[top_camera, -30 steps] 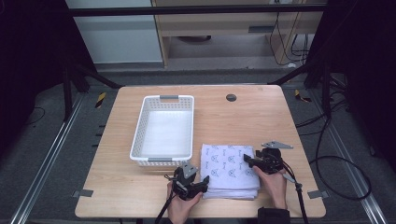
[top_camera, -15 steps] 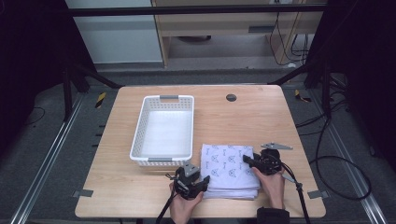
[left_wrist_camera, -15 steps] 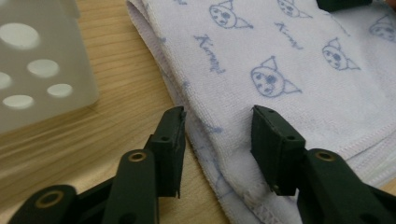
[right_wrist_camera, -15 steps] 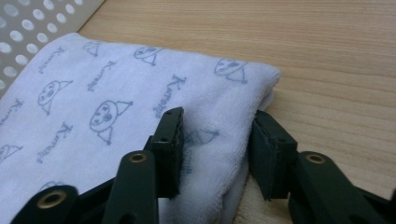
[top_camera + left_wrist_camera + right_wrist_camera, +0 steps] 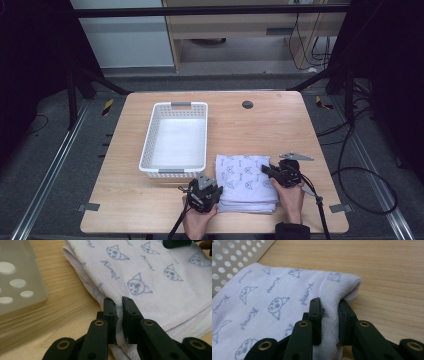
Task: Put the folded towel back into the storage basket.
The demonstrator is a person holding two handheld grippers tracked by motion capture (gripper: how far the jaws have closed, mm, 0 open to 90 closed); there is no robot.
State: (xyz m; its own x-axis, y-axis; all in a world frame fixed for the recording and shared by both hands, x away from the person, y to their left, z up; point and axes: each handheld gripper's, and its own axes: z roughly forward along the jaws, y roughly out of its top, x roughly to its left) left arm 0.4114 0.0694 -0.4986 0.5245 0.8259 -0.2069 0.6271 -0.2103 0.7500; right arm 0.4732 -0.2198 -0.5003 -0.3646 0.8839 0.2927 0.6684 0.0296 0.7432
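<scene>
Nothing has moved; left gripper and right gripper each pinch towel edges.

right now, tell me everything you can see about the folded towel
The towel is pale lilac-white terry cloth printed with small blue cat faces and script. It is folded into a thick rectangular stack with stitched hems, lying flat on the wooden table just right of the white perforated basket, near the front edge. The left claw pinches its near-left edge; the right claw grips its rounded right fold.
</scene>
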